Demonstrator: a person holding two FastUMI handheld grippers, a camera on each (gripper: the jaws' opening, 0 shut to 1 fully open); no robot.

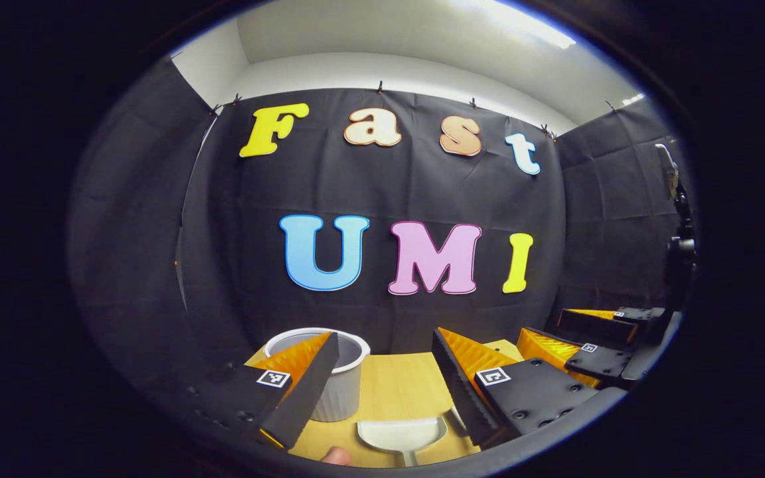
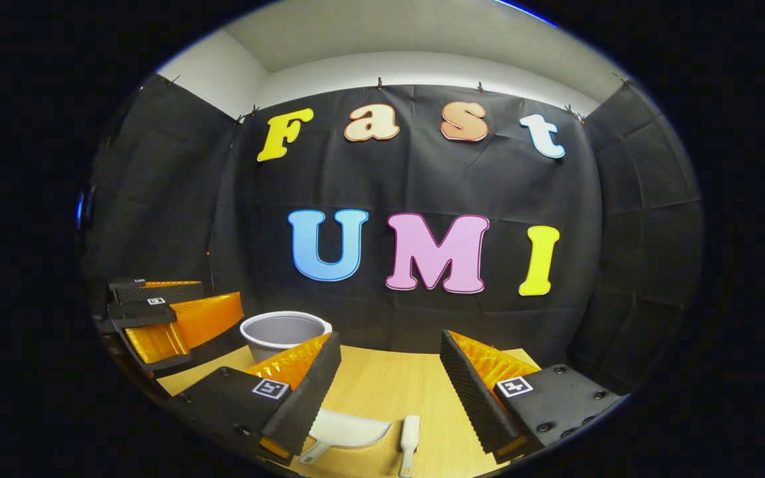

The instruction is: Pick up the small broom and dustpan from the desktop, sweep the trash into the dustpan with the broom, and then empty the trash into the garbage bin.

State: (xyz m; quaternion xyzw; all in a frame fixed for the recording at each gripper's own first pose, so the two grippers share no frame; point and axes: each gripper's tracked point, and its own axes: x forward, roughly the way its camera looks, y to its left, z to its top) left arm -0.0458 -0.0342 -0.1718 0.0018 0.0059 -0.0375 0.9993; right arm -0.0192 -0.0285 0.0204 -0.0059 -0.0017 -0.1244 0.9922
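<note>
Dustpan point(image 1: 401, 433): white, lying flat near the front edge of the desktop point(image 1: 392, 388), pan mouth toward the back edge, handle toward us. Small broom point(image 2: 408, 435): we take the white handle just beside the dustpan, on its right, for this item; its bristles are out of sight. Garbage bin point(image 1: 344, 382): white, ribbed, at the back-left corner. Trash: we cannot locate any. Left gripper point(image 1: 382, 385): fingers wide apart, holding nothing, above the dustpan. Right gripper point(image 2: 389, 392): likewise spread and empty. Handling note: we judge each should descend straight, straddling one handle before closing.
</note>
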